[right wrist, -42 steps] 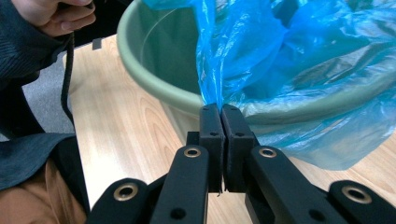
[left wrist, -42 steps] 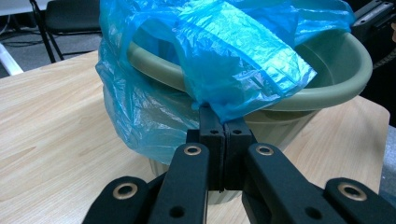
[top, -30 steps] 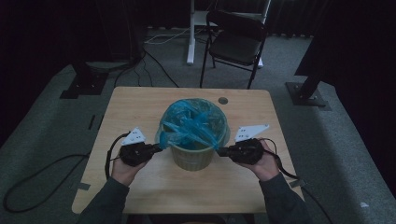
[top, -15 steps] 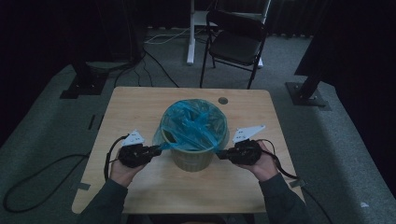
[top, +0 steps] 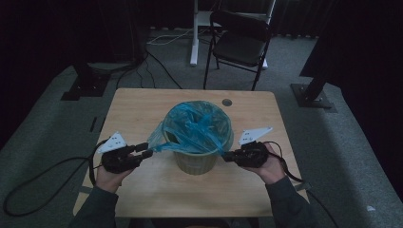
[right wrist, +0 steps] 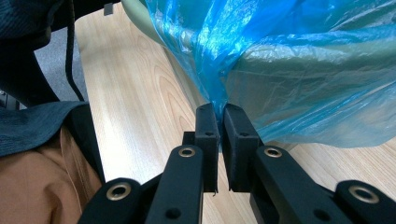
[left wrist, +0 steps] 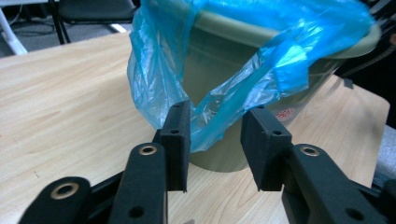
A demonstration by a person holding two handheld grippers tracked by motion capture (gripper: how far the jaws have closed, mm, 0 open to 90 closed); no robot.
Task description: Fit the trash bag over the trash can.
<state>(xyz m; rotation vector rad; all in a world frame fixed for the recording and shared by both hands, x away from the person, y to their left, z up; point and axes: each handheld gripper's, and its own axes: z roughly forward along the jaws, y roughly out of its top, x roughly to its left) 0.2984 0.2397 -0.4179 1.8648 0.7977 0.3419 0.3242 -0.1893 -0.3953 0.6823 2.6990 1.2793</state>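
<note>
While the bin stands mid-worktop with the blue bag draped over its rim, the left tool has just been opening, its jaws now apart, a bag flap loose between them; the right tool pinches the bag's edge.

Around the wooden bench
A black folding chair stands on the grey floor beyond it, beside a white post; cables trail nearby, and dark stand bases flank it.
</note>
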